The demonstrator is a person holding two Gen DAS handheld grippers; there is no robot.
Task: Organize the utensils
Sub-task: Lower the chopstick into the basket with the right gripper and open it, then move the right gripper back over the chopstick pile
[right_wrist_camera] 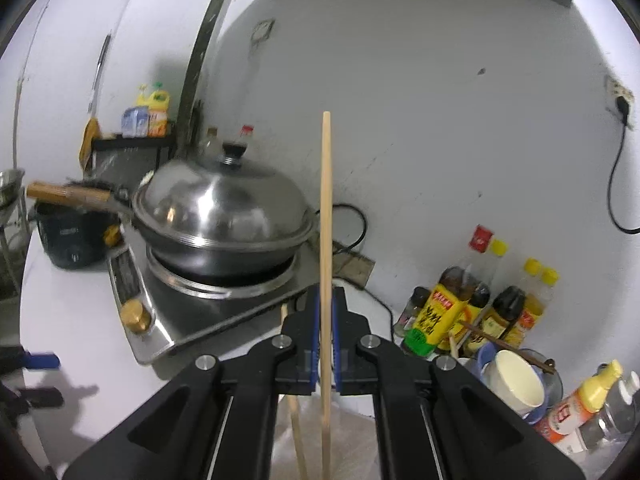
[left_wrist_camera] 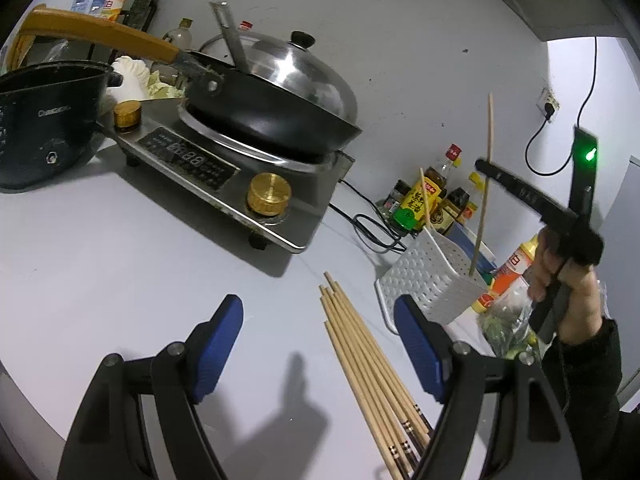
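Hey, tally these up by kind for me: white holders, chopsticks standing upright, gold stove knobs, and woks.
White holder: 1
Upright chopsticks: 2, the resting chopstick in the holder and the held chopstick in the right gripper
Gold knobs: 2, near knob and far knob
Wok: 1
Total: 6

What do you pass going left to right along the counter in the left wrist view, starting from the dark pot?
Dark pot → stove carrying the lidded wok → loose chopsticks → white basket → right gripper clamping one chopstick.
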